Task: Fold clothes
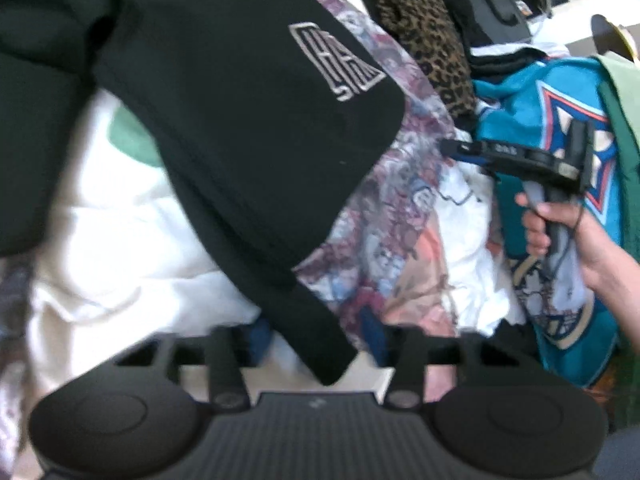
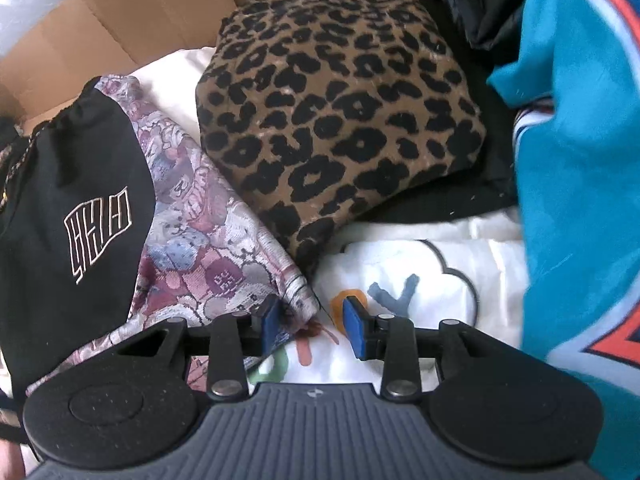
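Black garment [image 1: 224, 92] with outlined logo lies across a floral patterned cloth [image 2: 200, 240] on a clothes-covered surface, its tip dangling between left gripper [image 1: 316, 344] arms, grip unclear. Right gripper [image 2: 312, 320] jaws parted, empty, over white printed fabric [image 2: 420, 280]. Leopard-print piece [image 2: 340, 112], teal jersey [image 2: 580, 200], cardboard box [image 2: 120, 28] around.

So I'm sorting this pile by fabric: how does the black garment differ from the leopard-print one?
The black garment is plain dark cloth with one outlined white logo; the leopard-print one carries brown and black spots all over. The black garment lies spread across the floral fabric; the leopard-print one sits as a thick bundle. Neither is between a gripper's jaws.
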Tool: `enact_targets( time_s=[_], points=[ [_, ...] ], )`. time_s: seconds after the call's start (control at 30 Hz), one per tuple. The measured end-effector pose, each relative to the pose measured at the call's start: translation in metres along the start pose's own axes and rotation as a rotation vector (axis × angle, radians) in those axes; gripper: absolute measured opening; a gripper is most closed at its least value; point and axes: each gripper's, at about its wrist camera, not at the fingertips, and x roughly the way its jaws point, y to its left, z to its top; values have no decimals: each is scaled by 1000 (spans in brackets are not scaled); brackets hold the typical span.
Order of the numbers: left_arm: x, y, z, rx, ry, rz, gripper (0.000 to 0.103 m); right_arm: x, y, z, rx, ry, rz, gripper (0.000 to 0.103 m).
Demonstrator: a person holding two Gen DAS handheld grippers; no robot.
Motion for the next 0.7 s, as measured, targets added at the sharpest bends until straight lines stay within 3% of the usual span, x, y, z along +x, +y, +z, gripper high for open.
enact_targets(
  time_s=[0.03, 0.33, 0.5, 0.6, 0.63, 0.67, 0.7],
  points=[
    [3, 0, 1, 2, 10, -4, 3, 2, -1, 0, 13, -1, 18, 41],
    [-8, 1, -6, 46, 55, 59, 3, -4, -5, 0, 54, -31, 89, 42],
    [-10, 8, -4, -7, 68, 53, 6, -2, -15, -5, 91, -32, 111, 42],
    [-11, 7, 1, -27, 58, 36, 27, 7, -12, -7, 79, -16, 99, 40],
    [-11, 7, 3, -31, 46, 23, 40, 10, -10, -9, 74, -8, 96, 39],
    [-10, 6, 4, -35, 38, 16, 47, 13, -8, -11, 66, -1, 91, 37],
    [-8, 5, 5, -35, 40, 15, 46, 15, -4, -11, 47, 5, 82, 35]
  ],
)
